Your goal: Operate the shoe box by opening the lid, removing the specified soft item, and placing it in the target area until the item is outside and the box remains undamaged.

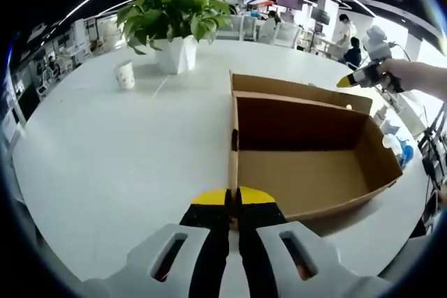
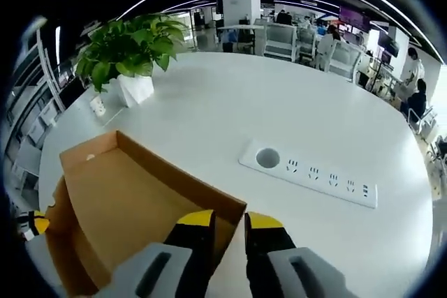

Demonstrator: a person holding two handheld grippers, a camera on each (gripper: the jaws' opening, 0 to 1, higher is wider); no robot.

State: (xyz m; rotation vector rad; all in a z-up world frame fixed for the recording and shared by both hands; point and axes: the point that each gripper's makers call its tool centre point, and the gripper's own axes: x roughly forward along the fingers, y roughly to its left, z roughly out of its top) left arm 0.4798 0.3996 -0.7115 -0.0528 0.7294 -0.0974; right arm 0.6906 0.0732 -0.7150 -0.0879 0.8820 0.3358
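Left gripper view first, going left to right: a small white patterned cup (image 1: 125, 75) sits far out on the white tabletop (image 1: 105, 172), and just beside it is a leafy green plant in a white angular pot (image 1: 177, 54). Next comes the cardboard shoe box (image 1: 307, 172), open, brown inside, and I can't see anything lying in it. Its lid flap (image 1: 300, 91) stands along the far side. The left gripper (image 1: 232, 197) has its yellow-tipped jaws pressed together, right at the box's near-left corner; whether they're pinching the wall or just touching it, can't tell. Over at the right edge, a person's hand (image 1: 412, 75) holds the other gripper (image 1: 360, 78) up past the far right end of the box, not touching it. People and office desks are in the background.

Right gripper view, same order: a bit of yellow tip from the other gripper (image 2: 33, 225) pokes in at the left edge by the box's end. The plant (image 2: 129, 50) is up top left with the cup (image 2: 98, 106) near it. The shoe box (image 2: 119, 207) fills the lower left. The right gripper (image 2: 229, 225) has its jaws slightly apart with nothing between them, hanging just over the box's near corner. To the right, a white power strip (image 2: 311, 172) with a round hole and several sockets is set into the tabletop (image 2: 279, 109), well apart from the box.
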